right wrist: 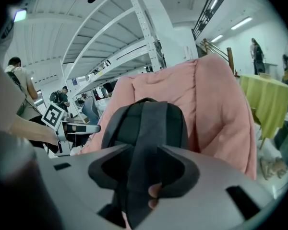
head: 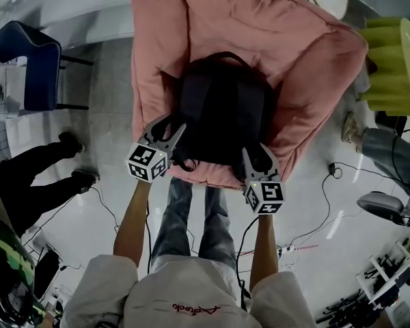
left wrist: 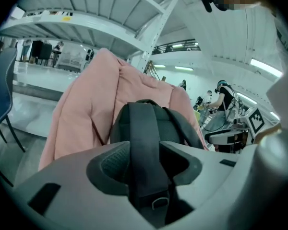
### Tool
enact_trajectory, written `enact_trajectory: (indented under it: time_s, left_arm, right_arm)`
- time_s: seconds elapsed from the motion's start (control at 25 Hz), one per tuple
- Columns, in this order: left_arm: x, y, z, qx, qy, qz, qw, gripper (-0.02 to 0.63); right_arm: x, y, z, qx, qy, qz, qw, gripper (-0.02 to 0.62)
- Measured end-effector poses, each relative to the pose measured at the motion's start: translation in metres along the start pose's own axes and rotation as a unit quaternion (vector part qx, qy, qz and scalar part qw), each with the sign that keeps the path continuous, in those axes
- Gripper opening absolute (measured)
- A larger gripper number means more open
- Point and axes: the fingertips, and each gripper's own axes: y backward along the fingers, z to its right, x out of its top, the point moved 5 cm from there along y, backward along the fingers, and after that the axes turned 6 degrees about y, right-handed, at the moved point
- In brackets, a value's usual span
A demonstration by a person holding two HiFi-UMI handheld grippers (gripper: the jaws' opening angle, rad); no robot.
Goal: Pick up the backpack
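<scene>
A black backpack point(head: 222, 108) sits upright on the seat of a pink padded armchair point(head: 307, 53), straps facing me. My left gripper point(head: 169, 130) is at its lower left and my right gripper point(head: 258, 157) at its lower right. In the left gripper view one black shoulder strap point(left wrist: 144, 143) runs between the jaws of the left gripper point(left wrist: 144, 164), with gaps at both sides. The right gripper view shows the other strap point(right wrist: 146, 143) lying loose between the parted jaws of the right gripper point(right wrist: 144, 169). Both stand open.
A blue chair point(head: 34, 63) stands at the left, with a person in black point(head: 34, 176) nearby. A yellow-green covered table point(head: 396, 63) is at the right, another person's shoe point(head: 352, 128) below it. Cables point(head: 328, 203) cross the pale floor.
</scene>
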Motion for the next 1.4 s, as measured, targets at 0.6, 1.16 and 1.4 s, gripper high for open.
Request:
enact_trajectory:
  time_s: [0.6, 1.16, 1.4]
  left_arm:
    - [-0.008, -0.057, -0.001, -0.07, -0.008, -0.068, 0.9952, 0.296]
    - [0.017, -0.064, 0.028, -0.174, -0.014, -0.028, 0.9842, 0.288]
    - [0.039, -0.074, 0.02, -0.177, -0.028, -0.006, 0.9838, 0.279]
  right_arm:
    - [-0.012, -0.057, 0.027, 0.06, -0.029, -0.033, 0.997, 0.262]
    - [0.02, -0.079, -0.016, 0.225, -0.042, 0.013, 0.973, 0.209]
    - [0.042, -0.089, -0.005, 0.232, -0.076, 0.049, 0.969, 0.207]
